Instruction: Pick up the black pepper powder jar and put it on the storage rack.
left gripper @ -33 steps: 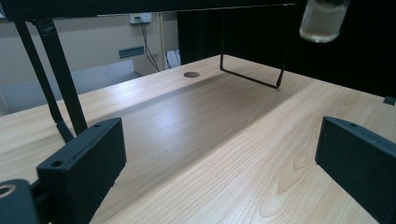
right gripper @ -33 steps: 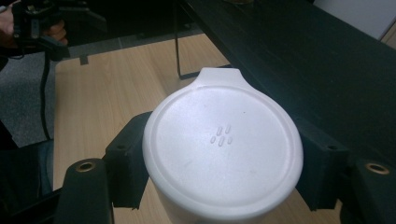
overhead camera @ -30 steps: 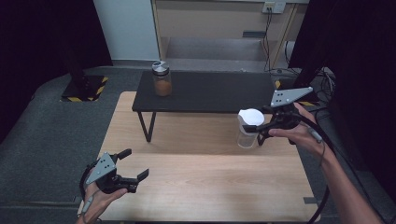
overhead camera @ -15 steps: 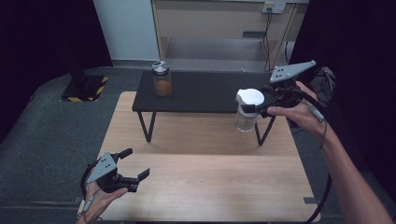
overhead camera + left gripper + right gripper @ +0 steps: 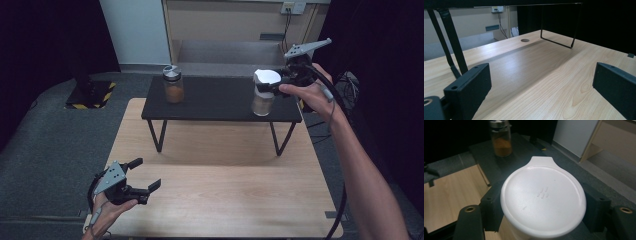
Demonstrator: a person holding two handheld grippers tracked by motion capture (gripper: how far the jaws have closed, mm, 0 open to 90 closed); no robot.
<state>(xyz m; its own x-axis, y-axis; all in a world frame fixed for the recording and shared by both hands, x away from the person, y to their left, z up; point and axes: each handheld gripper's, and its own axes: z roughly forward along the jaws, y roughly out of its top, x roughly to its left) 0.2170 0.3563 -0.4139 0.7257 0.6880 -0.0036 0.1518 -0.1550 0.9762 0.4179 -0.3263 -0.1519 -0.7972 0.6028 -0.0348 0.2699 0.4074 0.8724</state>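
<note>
Now the right gripper clamps the upright, white-lidded clear plastic jar over the low black shelf's right end — left gripper idle, jaws apart.

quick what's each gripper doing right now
Left gripper: open, holding nothing, low over the wooden table.
Right gripper: shut on the white-lidded jar.

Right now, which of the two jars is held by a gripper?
The white-lidded jar, clamped in the right gripper; the jar of orange powder stands alone on the black shelf.
</note>
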